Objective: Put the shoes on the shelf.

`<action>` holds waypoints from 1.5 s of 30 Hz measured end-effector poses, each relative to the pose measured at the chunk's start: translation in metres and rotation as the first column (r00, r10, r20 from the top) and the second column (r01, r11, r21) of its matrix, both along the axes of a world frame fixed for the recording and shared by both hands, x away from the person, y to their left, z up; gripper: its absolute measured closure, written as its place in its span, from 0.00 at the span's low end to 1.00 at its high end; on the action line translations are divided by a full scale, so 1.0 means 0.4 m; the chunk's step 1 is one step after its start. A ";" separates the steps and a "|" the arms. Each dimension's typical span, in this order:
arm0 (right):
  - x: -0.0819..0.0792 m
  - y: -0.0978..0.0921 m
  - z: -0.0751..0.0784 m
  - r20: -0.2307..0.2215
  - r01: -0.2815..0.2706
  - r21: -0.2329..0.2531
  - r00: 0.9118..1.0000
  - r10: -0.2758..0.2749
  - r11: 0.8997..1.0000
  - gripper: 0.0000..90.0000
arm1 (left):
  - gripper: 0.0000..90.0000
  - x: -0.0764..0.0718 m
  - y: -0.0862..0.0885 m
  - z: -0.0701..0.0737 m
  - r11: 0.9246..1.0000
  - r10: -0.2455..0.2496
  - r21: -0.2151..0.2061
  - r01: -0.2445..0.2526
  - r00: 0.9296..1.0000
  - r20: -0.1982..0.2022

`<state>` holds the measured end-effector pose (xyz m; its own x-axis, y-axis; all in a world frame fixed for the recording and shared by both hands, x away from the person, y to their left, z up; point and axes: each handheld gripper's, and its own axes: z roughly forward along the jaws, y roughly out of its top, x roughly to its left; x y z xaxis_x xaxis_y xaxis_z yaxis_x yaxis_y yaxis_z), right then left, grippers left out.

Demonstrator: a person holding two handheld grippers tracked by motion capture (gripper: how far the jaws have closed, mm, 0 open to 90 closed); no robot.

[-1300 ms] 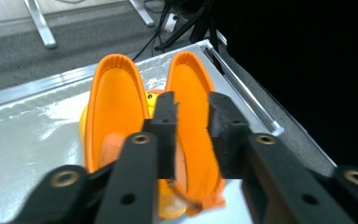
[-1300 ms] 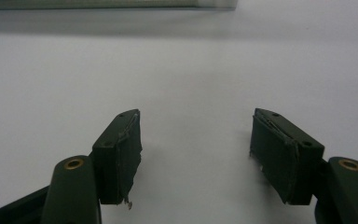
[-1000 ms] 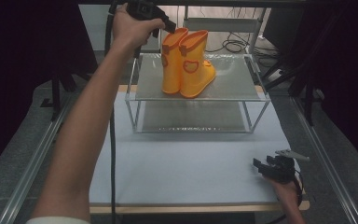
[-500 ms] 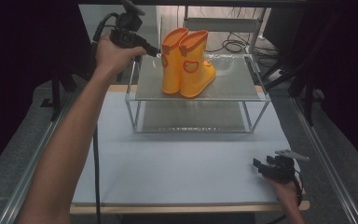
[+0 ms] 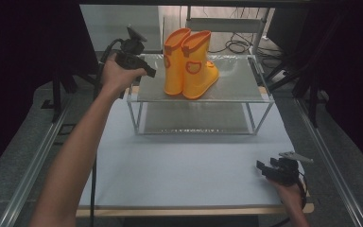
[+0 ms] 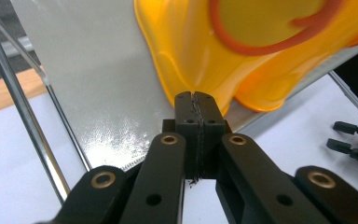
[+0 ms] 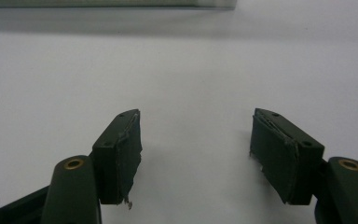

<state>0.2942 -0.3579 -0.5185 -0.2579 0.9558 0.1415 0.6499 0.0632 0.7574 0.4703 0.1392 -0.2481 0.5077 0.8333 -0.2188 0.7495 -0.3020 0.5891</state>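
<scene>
Now the left gripper [image 5: 150, 72], jaws pressed together and empty, has drawn back to the rack [image 5: 246, 94]'s left edge, leaving the yellow rain boots [image 5: 189, 64] upright on its top shelf; the right gripper [image 5: 263, 169] rests spread on the table [image 5: 179, 161]'s near right corner.

A pair of yellow-orange rubber boots [image 5: 189, 64] is standing upright on the top shelf [image 5: 236, 85] of a small metal-framed rack, the two boots pressing side by side with their toes pointing toward the right front corner. Each is showing a darker orange band around its open top and an orange ring marking on its side. In the left gripper view the boots [image 6: 242, 51] are looming close, glossy and smooth, their soles sitting flat on the grey shelf surface.
</scene>
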 end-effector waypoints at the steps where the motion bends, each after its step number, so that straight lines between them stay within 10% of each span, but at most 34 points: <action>1: 0.000 0.000 0.000 0.000 0.000 0.001 1.000 0.000 1.000 0.37 | 1.00 0.004 -0.001 -0.013 1.000 0.004 0.004 -0.004 1.000 -0.007; 24: 0.000 -0.001 -0.001 0.003 -0.001 0.003 1.000 0.001 1.000 0.37 | 1.00 0.108 -0.041 -0.193 0.998 0.055 -0.037 -0.057 0.997 -0.052; 45: 0.000 0.002 -0.001 0.002 -0.002 -0.011 1.000 0.002 1.000 0.37 | 1.00 0.076 -0.062 -0.170 0.997 0.036 -0.070 -0.037 0.999 -0.020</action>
